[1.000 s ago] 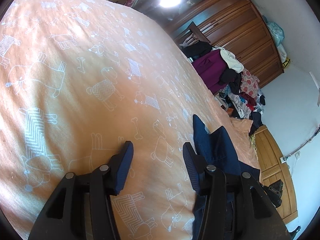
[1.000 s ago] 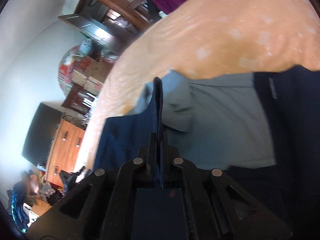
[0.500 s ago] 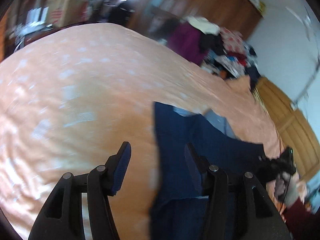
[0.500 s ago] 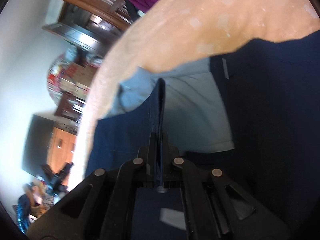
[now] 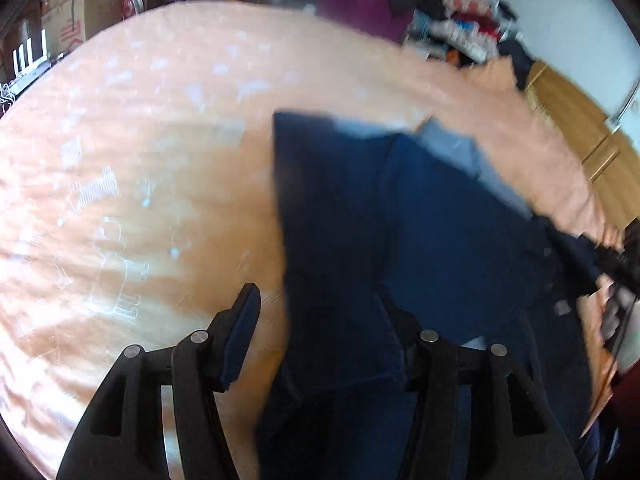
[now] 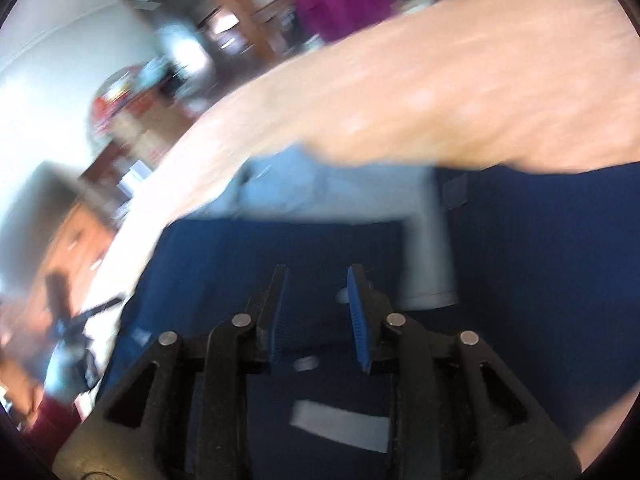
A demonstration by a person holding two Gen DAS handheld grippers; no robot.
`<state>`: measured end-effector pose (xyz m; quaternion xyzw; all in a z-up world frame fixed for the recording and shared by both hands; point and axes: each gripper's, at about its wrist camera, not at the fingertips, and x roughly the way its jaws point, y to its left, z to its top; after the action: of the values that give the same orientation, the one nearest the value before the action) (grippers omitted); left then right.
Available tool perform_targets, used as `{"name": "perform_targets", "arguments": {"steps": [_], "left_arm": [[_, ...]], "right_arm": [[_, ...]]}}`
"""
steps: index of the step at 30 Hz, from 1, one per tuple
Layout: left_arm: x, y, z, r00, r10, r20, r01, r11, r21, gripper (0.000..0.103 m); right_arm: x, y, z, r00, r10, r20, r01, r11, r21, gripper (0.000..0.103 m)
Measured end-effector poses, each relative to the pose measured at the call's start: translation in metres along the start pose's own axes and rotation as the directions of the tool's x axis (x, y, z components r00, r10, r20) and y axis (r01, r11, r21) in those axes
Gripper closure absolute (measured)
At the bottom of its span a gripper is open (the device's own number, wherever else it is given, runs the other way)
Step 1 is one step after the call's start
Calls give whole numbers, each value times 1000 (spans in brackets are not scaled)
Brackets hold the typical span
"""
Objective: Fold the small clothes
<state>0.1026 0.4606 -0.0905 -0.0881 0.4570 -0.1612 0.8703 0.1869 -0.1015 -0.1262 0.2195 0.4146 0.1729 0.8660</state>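
navy garment (image 5: 420,240) spread on orange bedspread (image 5: 140,160), limp and light, likely best pinched at a hem corner; left gripper (image 5: 320,328) wide open, right gripper (image 6: 316,308) parted, empty.

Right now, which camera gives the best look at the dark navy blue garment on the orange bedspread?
The left wrist view: the dark navy blue garment shows its outline and pale lining. The right wrist view shows only a blurred close-up.
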Motion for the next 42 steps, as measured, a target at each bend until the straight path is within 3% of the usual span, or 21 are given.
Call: {"name": "perform_targets", "arguments": {"steps": [1,2,3,4,5,6,8,9,12,16,17,19,22,25,28,30,33,34,36,38,42], "left_arm": [[-2,-7,2,1000,-15,15,15,1000,10,44],[4,-12,0,999,-31,15,31,999,11,44],[8,-15,-1,999,-51,6,51,999,2,44],[14,-19,-2,997,-69,-15,69,998,-14,44],[16,-23,-3,998,-63,-28,62,998,-15,44],[16,-26,-3,998,-57,-33,57,998,-4,44],[8,-33,-6,996,-80,-25,81,997,7,44],[4,-35,-6,996,-88,-17,88,996,1,44],[-6,-37,-7,994,-105,13,106,994,-36,44],[-12,-45,-8,991,-132,37,134,990,-54,44],[-9,-50,-7,989,-146,32,148,987,-60,44],[-1,-61,-5,989,-148,11,148,987,-57,44],[6,-76,-2,990,-143,-6,143,989,-37,44],[11,-87,2,988,-152,-3,152,988,-32,44],[21,-98,5,988,-156,-14,156,987,-35,44],[25,-110,6,987,-161,-24,160,987,-20,44],[26,-126,7,985,-170,-24,171,985,15,44],[26,-131,8,985,-174,-22,174,984,24,44],[25,-135,10,983,-184,-15,184,983,23,44],[21,-137,13,980,-197,-7,197,980,22,44],[7,-132,23,975,-218,32,217,976,24,43]], "right_arm": [[17,-5,-4,998,19,-52,-18,1000,23,71],[37,-15,-10,992,2,-127,6,998,64,76],[42,-25,-15,989,-5,-147,20,995,101,81],[36,-30,-15,991,8,-133,9,992,127,77],[13,-36,-12,995,10,-101,6,988,154,63],[-5,-41,-11,998,13,-63,-3,988,155,56],[-66,-65,-7,998,11,55,-20,985,173,46],[-95,-83,-6,995,-30,95,10,979,204,45],[-180,-163,-8,957,-220,191,144,927,345,42],[-253,-281,-20,893,-409,188,234,779,581,42],[-260,-298,-22,892,-409,194,215,760,613,42],[-261,-330,-28,921,-341,185,130,720,682,43],[-252,-340,-29,940,-316,129,147,715,684,43],[-246,-347,-28,941,-316,119,155,718,678,43],[-250,-361,-22,925,-342,164,146,719,679,44],[-253,-357,-17,914,-362,183,162,740,653,50],[-241,-339,-17,936,-319,146,163,765,623,88],[-239,-328,-14,932,-336,136,192,776,601,92],[-251,-298,-10,931,-298,212,138,824,550,92],[-263,-230,10,925,-201,322,48,903,427,92],[-239,-90,48,927,3,375,-70,984,166,92]]}}
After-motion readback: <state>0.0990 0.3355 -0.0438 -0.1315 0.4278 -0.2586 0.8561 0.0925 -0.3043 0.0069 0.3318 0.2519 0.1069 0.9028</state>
